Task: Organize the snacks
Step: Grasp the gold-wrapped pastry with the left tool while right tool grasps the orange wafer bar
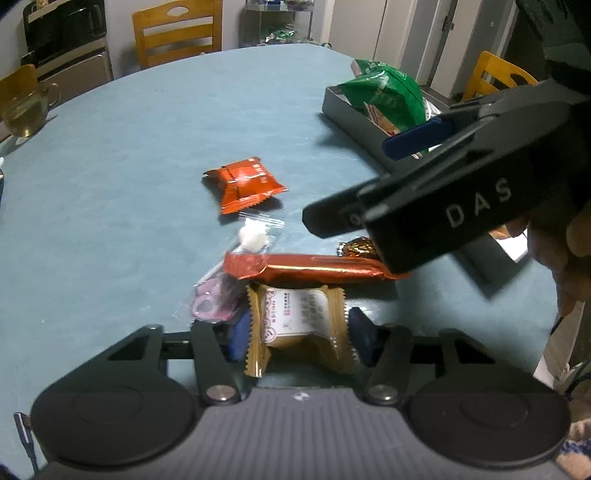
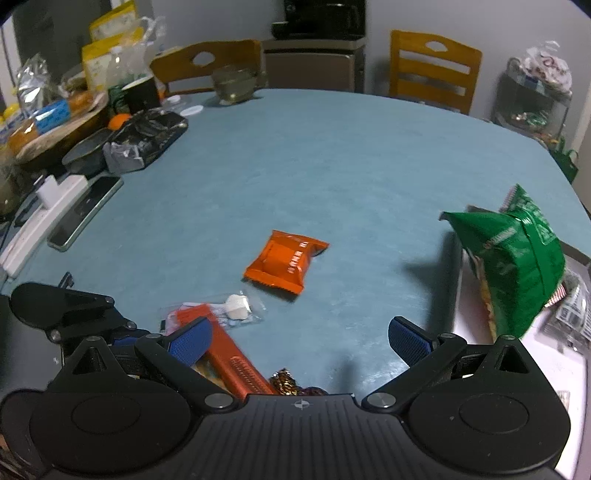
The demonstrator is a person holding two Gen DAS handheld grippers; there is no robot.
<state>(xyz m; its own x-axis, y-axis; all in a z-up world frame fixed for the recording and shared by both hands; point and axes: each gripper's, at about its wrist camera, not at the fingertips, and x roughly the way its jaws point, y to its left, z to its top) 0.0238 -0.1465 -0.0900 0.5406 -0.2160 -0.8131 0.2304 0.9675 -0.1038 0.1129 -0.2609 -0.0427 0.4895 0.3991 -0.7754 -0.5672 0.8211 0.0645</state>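
A blue-topped table [image 2: 332, 155] fills the room, wooden chairs [image 2: 434, 70] drawn up at its far edge (three in all). Behind stand pale walls [image 2: 388, 18], a dark cabinet [image 2: 314, 66] and white doors [image 1: 406, 33].

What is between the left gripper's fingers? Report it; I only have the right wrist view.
Observer: A tan snack packet sits between the blue pads of the left gripper; I cannot tell whether they press on it.
Operator: Now tell me what lies just beyond that packet.
Observer: A long red bar lies crosswise there, and the open right gripper hangs over its right end.
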